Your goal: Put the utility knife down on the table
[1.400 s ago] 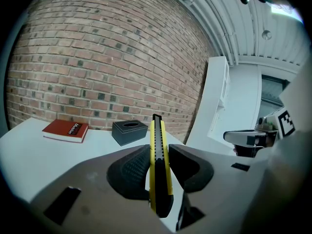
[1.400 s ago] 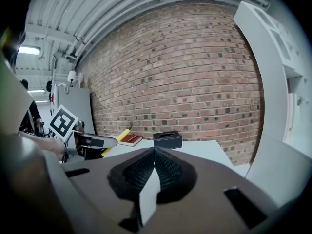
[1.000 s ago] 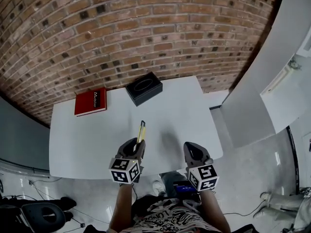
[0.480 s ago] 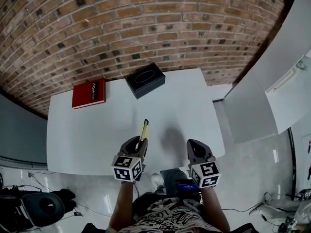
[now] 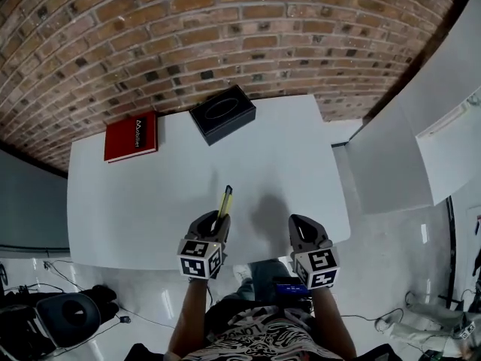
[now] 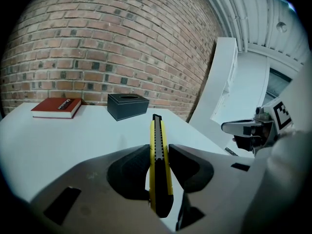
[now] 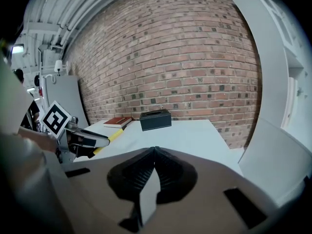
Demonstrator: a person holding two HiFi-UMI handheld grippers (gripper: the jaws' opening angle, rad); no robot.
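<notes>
A yellow and black utility knife (image 6: 158, 155) is clamped between the jaws of my left gripper (image 6: 159, 156), its tip pointing away toward the brick wall. In the head view the knife (image 5: 224, 202) sticks out ahead of the left gripper (image 5: 213, 224) above the near part of the white table (image 5: 135, 201). My right gripper (image 5: 299, 228) hovers at the table's near edge, jaws closed together with nothing between them. In the right gripper view its pads (image 7: 154, 165) meet, and the knife (image 7: 111, 137) shows at the left.
A red book (image 5: 132, 136) lies at the table's far left corner. A black tissue box (image 5: 222, 114) stands at the far edge near the brick wall. A white panel (image 5: 391, 141) leans to the right of the table. A black chair base (image 5: 68, 314) sits on the floor at lower left.
Both grippers have stayed near the table's front edge with the knife held the same way. The view has shifted slightly, so the table appears a little higher and larger.
</notes>
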